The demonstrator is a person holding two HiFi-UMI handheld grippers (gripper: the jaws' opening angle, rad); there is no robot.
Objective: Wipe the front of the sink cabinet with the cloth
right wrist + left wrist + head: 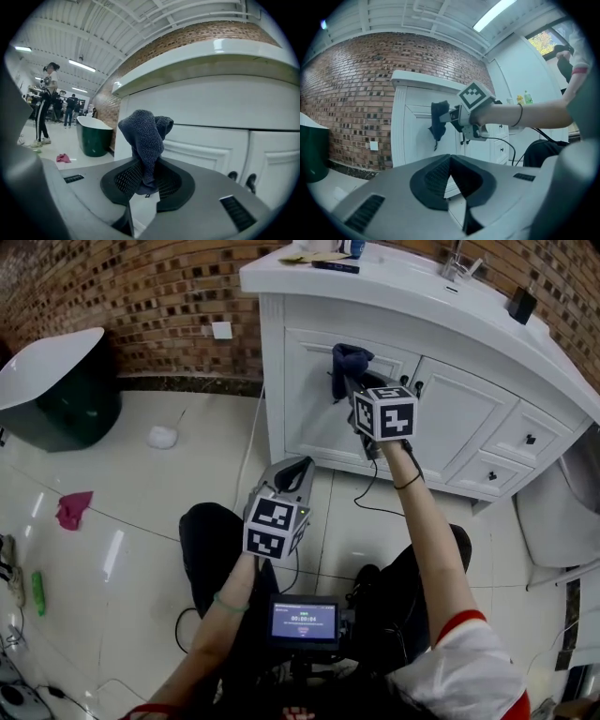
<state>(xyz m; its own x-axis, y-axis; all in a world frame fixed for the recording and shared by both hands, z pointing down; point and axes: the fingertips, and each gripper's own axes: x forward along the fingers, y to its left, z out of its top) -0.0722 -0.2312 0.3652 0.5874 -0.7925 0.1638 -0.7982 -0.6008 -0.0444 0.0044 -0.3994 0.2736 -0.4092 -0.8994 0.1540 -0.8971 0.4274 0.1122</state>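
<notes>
A dark blue cloth (146, 138) is bunched between the jaws of my right gripper (146, 180), which is shut on it. In the head view the cloth (348, 365) presses against the left door of the white sink cabinet (309, 404), with the right gripper (361, 390) just behind it. The left gripper view shows the cloth (438, 121) hanging by the cabinet door (417, 136). My left gripper (450, 174) is shut with nothing in it; it hovers low over the floor, away from the cabinet, (298, 470) in the head view.
A dark green tub (56, 390) stands at the left by the brick wall. A pink rag (73, 508) and a white wad (162, 436) lie on the tiled floor. A cable (251, 442) runs down the cabinet's left side. Drawers with dark knobs (530, 439) are on the right.
</notes>
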